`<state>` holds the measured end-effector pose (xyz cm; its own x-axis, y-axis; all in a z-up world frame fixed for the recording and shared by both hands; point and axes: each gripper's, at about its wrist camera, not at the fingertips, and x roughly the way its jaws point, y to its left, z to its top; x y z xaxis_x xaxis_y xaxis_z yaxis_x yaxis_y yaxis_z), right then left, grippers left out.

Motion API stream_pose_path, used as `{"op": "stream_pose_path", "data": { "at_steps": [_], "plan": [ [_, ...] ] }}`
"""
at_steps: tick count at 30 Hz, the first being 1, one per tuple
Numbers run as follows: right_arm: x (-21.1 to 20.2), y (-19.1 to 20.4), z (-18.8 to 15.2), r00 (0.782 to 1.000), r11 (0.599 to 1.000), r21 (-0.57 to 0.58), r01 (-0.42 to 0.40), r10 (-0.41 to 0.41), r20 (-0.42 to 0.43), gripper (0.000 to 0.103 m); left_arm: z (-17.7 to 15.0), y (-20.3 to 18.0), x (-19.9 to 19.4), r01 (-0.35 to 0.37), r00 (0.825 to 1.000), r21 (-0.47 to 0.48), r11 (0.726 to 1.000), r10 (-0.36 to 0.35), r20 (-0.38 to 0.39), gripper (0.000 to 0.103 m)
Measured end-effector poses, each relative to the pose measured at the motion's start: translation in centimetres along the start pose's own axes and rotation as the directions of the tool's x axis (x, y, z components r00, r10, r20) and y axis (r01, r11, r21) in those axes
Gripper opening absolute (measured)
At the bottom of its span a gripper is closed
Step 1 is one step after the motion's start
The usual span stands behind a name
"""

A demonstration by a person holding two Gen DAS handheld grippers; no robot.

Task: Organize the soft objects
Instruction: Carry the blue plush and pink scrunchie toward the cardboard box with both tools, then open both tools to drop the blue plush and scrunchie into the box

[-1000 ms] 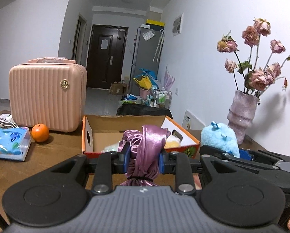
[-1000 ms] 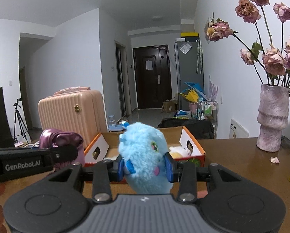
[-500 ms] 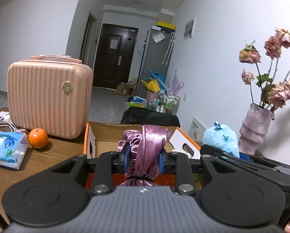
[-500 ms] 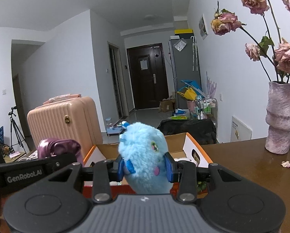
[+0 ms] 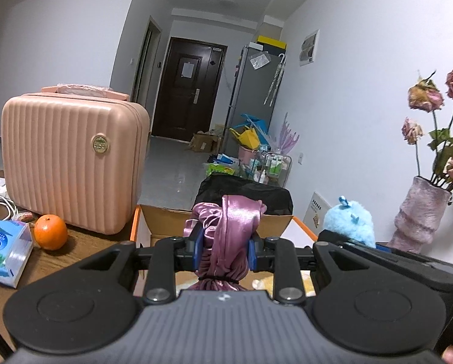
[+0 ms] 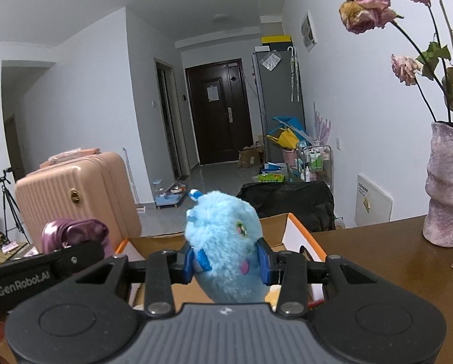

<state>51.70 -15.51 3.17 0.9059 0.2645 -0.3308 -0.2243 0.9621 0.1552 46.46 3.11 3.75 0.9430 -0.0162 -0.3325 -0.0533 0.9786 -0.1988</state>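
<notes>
Both my grippers have advanced toward the open orange box (image 5: 140, 227), now directly below, so release is near. Left gripper (image 5: 225, 250) is clamped on the purple satin bundle (image 5: 226, 233); right gripper (image 6: 226, 262) is clamped on the blue plush toy (image 6: 223, 242). The box holds something pale yellow (mostly hidden).

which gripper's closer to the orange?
Left. The left gripper, clamping the purple satin cloth, has the orange to its left; the right gripper sits farther right.
</notes>
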Motion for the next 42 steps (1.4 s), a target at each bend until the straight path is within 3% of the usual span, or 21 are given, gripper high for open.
{"op": "stream_pose_path", "data": {
  "at_steps": [17, 33, 42],
  "plan": [
    [7.0, -0.8, 0.9, 0.996, 0.998, -0.03, 0.052, -0.054, -0.077, 0.039, 0.7, 0.6, 6.6, -0.071, 0.997, 0.015, 0.997, 0.071, -0.014, 0.028],
    [9.1, -1.8, -1.5, 1.0, 1.0, -0.01, 0.024, -0.024, 0.013, 0.039, -0.7, 0.8, 10.3, -0.126, 0.992, 0.044, 0.991, 0.127, -0.022, 0.028],
    [9.8, -1.8, -1.7, 1.0, 1.0, -0.018, 0.001, -0.001, -0.011, 0.042, -1.0, 0.9, 10.5, -0.125, 0.992, 0.044, 0.991, 0.126, -0.016, 0.032]
  ]
}}
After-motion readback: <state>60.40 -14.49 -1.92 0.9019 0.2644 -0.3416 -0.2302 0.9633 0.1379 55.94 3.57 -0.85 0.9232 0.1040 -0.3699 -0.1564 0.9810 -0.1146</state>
